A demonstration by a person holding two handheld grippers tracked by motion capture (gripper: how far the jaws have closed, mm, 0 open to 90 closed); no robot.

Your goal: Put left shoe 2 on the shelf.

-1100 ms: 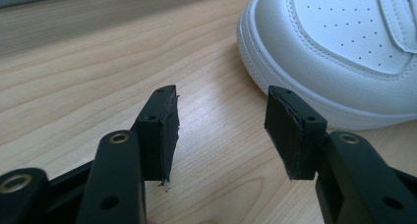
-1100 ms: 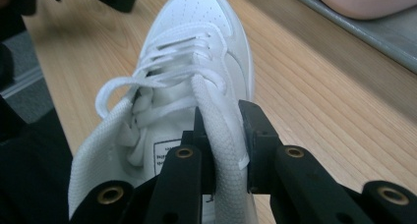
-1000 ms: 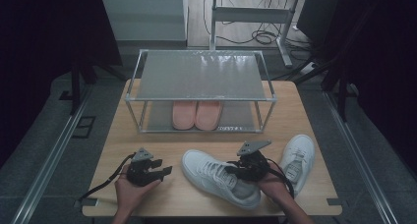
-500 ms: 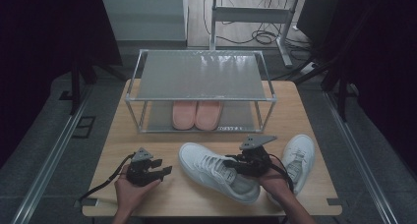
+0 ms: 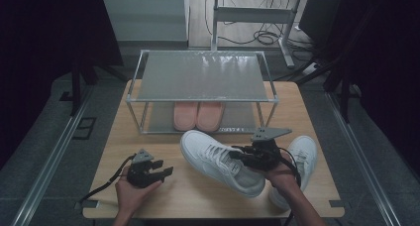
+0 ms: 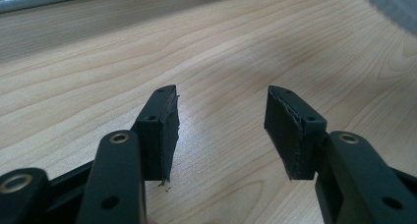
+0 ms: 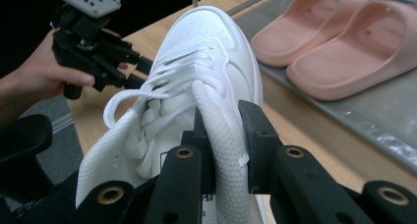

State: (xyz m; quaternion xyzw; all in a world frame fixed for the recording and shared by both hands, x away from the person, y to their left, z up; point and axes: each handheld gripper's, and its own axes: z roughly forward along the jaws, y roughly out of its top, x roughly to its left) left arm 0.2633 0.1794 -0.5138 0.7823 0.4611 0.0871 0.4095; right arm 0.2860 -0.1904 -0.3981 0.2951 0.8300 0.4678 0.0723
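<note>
Two tongs: right tongs (image 5: pixel 243 156) clenched on white sneaker (image 5: pixel 218 161) collar, mid-frame; left tongs (image 5: pixel 161 172) released, idle lower left. Next likely: carry sneaker toward rack (image 5: pixel 203 77), upper centre.

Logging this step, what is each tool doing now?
Left tool: open, empty, above the wooden table.
Right tool: shut on the white lace-up sneaker, at its collar.
</note>
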